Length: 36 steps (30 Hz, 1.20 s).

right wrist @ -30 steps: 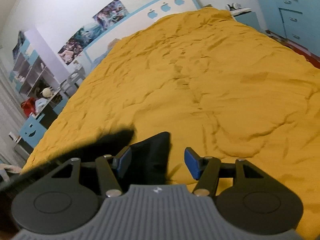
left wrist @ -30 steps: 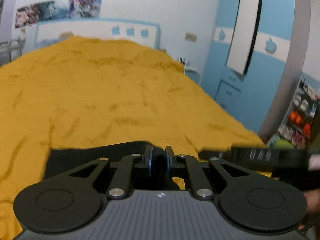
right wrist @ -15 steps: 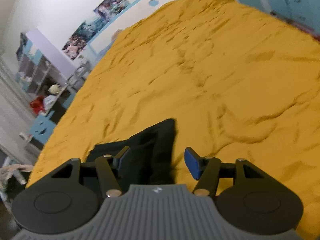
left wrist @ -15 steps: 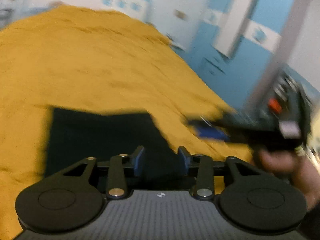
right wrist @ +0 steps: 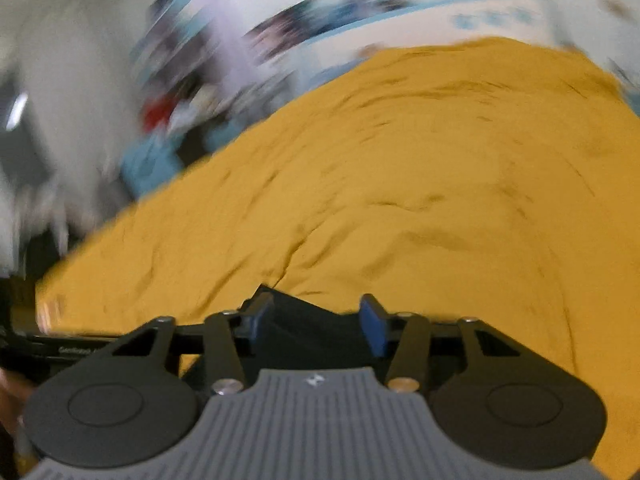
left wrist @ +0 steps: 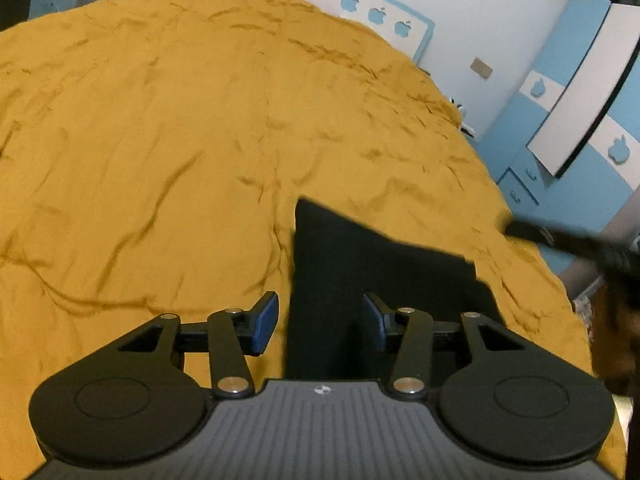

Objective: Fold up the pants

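The black pants [left wrist: 376, 272] lie folded into a flat dark patch on the yellow bedspread [left wrist: 192, 128], near the bed's near edge. My left gripper [left wrist: 320, 318] is open just above the pants' near left part, holding nothing. In the right wrist view the pants [right wrist: 308, 328] show as a dark folded corner between the fingers. My right gripper [right wrist: 316, 320] is open over that corner and grips nothing. The right gripper also appears as a blurred dark shape [left wrist: 576, 244] at the right edge of the left wrist view.
The yellow bedspread [right wrist: 420, 184] covers the whole bed. A white and blue headboard [left wrist: 380, 20] stands at the far end. A blue wardrobe [left wrist: 568, 128] stands to the right of the bed. Blurred shelves [right wrist: 180, 112] stand to the left.
My left gripper has opened and let go of the pants, then swung left. The pants now lie flat on the bed. My right gripper stayed open and has swung quickly, blurring its view.
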Available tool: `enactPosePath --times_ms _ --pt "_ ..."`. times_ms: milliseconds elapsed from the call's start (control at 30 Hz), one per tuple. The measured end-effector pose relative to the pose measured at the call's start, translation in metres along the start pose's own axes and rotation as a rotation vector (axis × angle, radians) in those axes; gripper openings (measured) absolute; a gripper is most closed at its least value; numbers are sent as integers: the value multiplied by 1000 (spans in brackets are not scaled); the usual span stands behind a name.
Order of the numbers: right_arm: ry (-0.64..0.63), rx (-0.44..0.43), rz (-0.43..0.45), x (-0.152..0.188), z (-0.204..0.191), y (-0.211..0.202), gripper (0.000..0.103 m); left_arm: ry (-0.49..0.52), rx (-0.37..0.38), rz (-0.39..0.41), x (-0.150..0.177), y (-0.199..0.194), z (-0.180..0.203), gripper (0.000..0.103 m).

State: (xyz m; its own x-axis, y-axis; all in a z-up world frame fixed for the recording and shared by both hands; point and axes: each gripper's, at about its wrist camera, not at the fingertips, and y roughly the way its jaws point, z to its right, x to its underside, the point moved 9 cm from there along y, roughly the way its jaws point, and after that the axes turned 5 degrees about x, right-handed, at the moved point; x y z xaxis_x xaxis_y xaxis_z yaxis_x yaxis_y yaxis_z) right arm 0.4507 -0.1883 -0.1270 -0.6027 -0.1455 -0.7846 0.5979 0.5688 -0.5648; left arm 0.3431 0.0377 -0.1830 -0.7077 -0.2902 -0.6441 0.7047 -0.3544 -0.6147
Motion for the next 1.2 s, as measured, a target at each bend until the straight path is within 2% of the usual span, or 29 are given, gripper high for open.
enactPosePath --times_ms 67,167,233,367,467,500,533,667,733,867,900,1000,1133,1200 --pt "-173 -61 -75 -13 -24 30 38 -28 32 -16 6 -1 0 54" --pt "-393 -145 -192 -21 -55 70 28 -36 45 -56 18 7 5 54" --pt "-478 -169 -267 -26 -68 97 24 -20 40 -71 23 11 6 54" --pt "-582 -214 -382 -21 -82 134 23 -37 65 -79 25 15 2 54" --pt "-609 -259 -473 -8 -87 148 23 -75 93 -92 26 18 -3 54" --pt "-623 -253 -484 -5 -87 153 17 -78 96 -96 28 18 -4 54" --pt "-618 -248 -494 -4 -87 156 0 -77 98 -103 29 19 -4 54" --pt "-531 -260 -541 -6 -85 166 0 -97 116 -115 32 20 -5 54" --pt "-501 -258 -545 -8 -83 168 3 -104 122 -114 32 19 -5 54" --pt "-485 -284 -603 -2 -84 172 0 -122 135 -124 33 21 -7 54" --pt "-492 -288 -609 -1 -86 171 0 -128 143 -126 33 22 -8 50" --pt "-487 -262 -588 -8 -87 169 0 -121 160 -133 35 22 -8 30" --pt "-431 -180 -469 -41 -81 168 0 -102 156 -126 36 20 -5 27" --pt "-419 -149 -452 -43 -79 173 0 -95 151 -125 37 20 -5 27"
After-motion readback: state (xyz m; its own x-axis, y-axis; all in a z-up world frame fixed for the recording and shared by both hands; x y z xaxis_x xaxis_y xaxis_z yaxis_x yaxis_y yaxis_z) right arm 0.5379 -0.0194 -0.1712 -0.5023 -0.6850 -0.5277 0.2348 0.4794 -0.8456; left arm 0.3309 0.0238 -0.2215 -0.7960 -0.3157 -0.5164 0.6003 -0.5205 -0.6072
